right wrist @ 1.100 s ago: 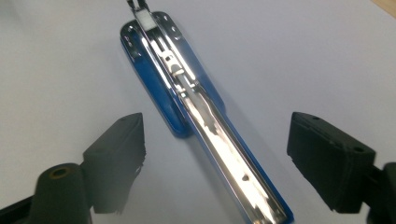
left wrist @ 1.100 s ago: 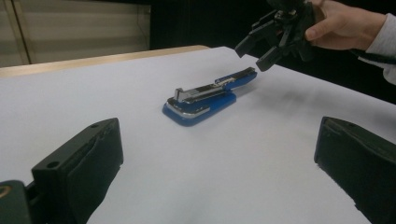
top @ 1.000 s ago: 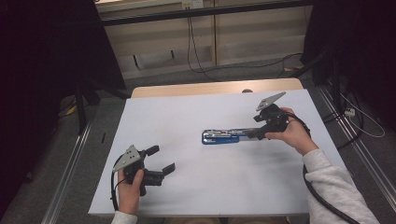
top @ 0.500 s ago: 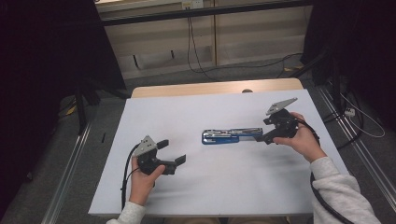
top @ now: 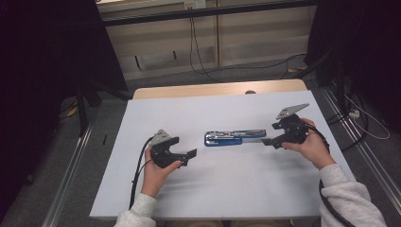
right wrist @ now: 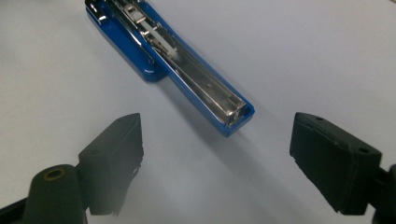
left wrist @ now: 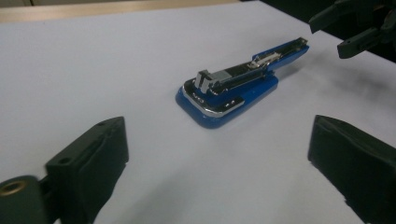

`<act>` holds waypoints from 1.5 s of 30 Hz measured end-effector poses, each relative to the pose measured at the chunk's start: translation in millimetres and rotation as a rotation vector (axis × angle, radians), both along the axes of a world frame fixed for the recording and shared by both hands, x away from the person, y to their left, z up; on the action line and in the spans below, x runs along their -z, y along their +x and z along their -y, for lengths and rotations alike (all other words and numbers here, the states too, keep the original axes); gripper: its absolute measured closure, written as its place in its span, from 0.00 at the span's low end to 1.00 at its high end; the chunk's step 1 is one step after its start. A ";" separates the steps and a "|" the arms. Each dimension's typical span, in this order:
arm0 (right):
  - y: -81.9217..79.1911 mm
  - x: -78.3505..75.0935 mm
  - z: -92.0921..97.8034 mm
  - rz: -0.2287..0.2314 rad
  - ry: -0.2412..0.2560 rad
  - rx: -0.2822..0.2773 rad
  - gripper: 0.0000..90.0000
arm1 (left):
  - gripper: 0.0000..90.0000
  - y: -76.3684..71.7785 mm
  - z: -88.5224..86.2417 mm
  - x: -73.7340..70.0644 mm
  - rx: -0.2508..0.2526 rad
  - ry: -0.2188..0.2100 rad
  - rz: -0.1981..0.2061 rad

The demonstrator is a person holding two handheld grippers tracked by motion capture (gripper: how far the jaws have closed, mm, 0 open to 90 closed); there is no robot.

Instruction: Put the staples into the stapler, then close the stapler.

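Observation:
A blue stapler [top: 235, 137], swung open flat with its metal staple channel showing, lies in the middle of the white table [top: 236, 189]. My left gripper [top: 185, 147] is open just left of it, jaws pointing at the stapler's wide base [left wrist: 224, 100]. My right gripper [top: 268, 134] is open at the stapler's narrow right end [right wrist: 233, 114], a short gap away. In the left gripper view my own jaws stand wide apart around my left gripper [left wrist: 219, 163], and the right gripper [left wrist: 355, 28] shows at the top right. My right gripper [right wrist: 219, 158] holds nothing.
The table's wooden far edge [top: 217, 88] borders a floor with cables [top: 198, 52]. Metal rails [top: 359, 142] run along both sides of the table. Bare white surface lies in front of and behind the stapler.
My left gripper has moved right and forward toward the stapler's base. My right gripper has drawn back to the right, off the stapler's end. The stapler has stayed put.

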State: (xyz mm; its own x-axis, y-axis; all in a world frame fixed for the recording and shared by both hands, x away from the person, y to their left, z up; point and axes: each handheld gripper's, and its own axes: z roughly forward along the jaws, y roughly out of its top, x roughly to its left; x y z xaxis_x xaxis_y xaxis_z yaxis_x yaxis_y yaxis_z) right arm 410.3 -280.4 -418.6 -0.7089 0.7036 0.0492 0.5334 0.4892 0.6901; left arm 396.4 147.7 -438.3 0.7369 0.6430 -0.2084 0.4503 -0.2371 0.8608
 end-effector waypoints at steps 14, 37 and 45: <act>-6.4 2.6 4.9 0.011 -0.028 0.033 0.26 | 0.67 23.8 25.2 12.4 -0.036 0.102 -0.028; -6.5 8.4 9.8 -0.006 -0.028 0.062 0.26 | 1.00 36.1 51.8 22.6 0.016 0.227 -0.098; -5.9 10.5 7.4 -0.011 -0.047 0.055 0.28 | 1.00 36.9 54.8 22.2 0.010 0.229 -0.105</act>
State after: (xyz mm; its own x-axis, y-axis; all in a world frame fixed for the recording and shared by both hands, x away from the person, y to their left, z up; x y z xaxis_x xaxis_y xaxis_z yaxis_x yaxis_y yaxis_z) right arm 404.4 -287.8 -429.1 -0.6689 0.7430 0.0227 0.5677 0.4908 0.6610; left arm 433.3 92.9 -460.5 0.7254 0.6752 -0.1338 0.5311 -0.4254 0.7328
